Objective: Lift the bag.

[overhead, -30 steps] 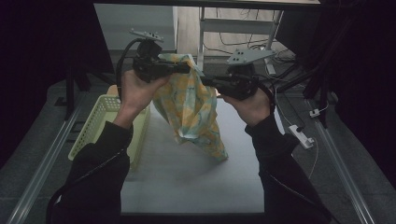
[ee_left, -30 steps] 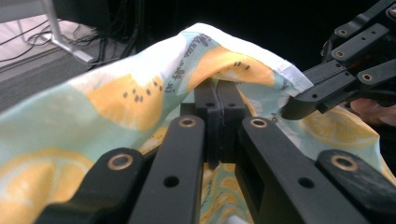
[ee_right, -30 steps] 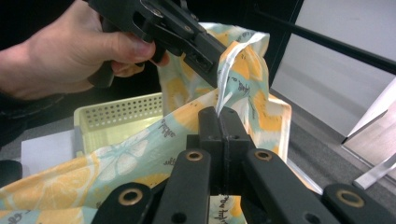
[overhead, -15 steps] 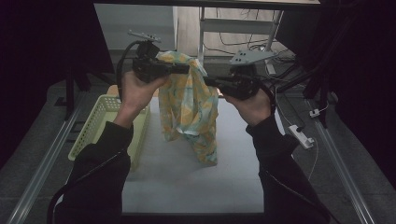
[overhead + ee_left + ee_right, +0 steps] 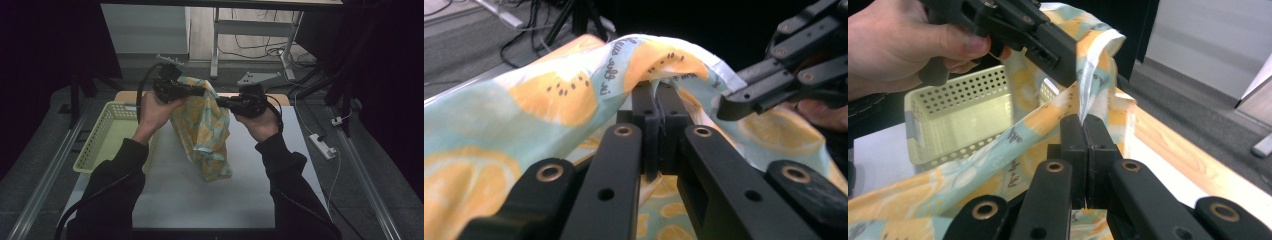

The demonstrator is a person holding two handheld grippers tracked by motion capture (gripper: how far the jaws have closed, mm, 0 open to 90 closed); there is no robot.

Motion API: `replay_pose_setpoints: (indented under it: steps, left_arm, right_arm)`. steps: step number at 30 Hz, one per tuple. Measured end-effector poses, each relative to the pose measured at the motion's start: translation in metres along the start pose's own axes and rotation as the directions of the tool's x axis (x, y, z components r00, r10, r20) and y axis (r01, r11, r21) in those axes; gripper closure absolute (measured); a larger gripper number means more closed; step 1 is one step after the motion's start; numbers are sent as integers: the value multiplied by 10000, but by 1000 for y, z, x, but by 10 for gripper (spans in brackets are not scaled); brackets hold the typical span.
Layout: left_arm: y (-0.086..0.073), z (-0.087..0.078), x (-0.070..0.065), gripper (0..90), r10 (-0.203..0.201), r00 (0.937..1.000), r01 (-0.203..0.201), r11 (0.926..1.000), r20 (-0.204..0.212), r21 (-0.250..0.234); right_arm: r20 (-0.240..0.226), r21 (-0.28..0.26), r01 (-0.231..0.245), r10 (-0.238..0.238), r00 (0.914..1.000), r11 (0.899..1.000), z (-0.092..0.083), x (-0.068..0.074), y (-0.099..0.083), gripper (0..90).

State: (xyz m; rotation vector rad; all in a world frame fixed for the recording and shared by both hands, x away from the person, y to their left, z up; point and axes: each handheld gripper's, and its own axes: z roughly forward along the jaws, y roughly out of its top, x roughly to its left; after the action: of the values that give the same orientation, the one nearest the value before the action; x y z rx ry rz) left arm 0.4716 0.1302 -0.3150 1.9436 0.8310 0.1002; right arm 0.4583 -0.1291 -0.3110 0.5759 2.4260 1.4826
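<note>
A light teal cloth [image 5: 202,130] printed with orange citrus slices hangs between my two grippers above the white table [image 5: 200,205]; its lower end bunches on the tabletop. My left gripper [image 5: 202,91] is shut on the cloth's top edge, and its own view shows the jaws pinching a fold of cloth [image 5: 574,95]. My right gripper [image 5: 220,102] is shut on the same edge a short way to the right. In its view the jaws [image 5: 1087,122] clamp the hem of the cloth [image 5: 1098,70], with the left gripper [image 5: 1065,70] just above.
A pale yellow perforated basket [image 5: 107,135] stands on the table's left side, close to my left forearm; it also appears as the basket [image 5: 958,110] behind the cloth. A wooden strip [image 5: 1168,140] edges the table's far side. A power strip [image 5: 322,146] lies right of the table.
Both hands have come down and slightly toward me with the cloth. Its lower end has moved left and now gathers on the table.
</note>
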Motion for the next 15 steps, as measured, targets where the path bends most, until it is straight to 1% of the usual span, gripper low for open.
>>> replay_pose_setpoints:
  steps: [2, 5, 9, 11, 13, 15]
  left_arm:
    - [-6, 7, 2, 883, 69, 9999, -68, 9999, -114, 130]
    - [-14, 16, 7, 881, 109, 9996, -99, 9993, -269, 353]
    - [-21, 23, 12, 878, 16, 9996, 0, 9985, -292, 548]
    - [-24, 25, 14, 870, 14, 9996, 5, 9981, -299, 617]
    - [-26, 25, 14, 837, -17, 9997, 31, 9983, -245, 574]
    - [-26, 22, 13, 784, 20, 9998, -10, 9985, -174, 539]
  right_arm:
    - [-18, 61, -198, 198, 9998, 9998, 5, -3, -6, 886]
    - [-27, 311, -403, 404, 9992, 9987, 13, -7, -15, 882]
    - [-88, 496, -661, 666, 9977, 9966, 21, -11, -24, 880]
    - [-135, 555, -693, 701, 9974, 9961, 23, -11, -27, 878]
    - [-162, 548, -742, 752, 9970, 9957, 25, -11, -27, 861]
    - [-191, 481, -794, 804, 9966, 9957, 24, -10, -26, 837]
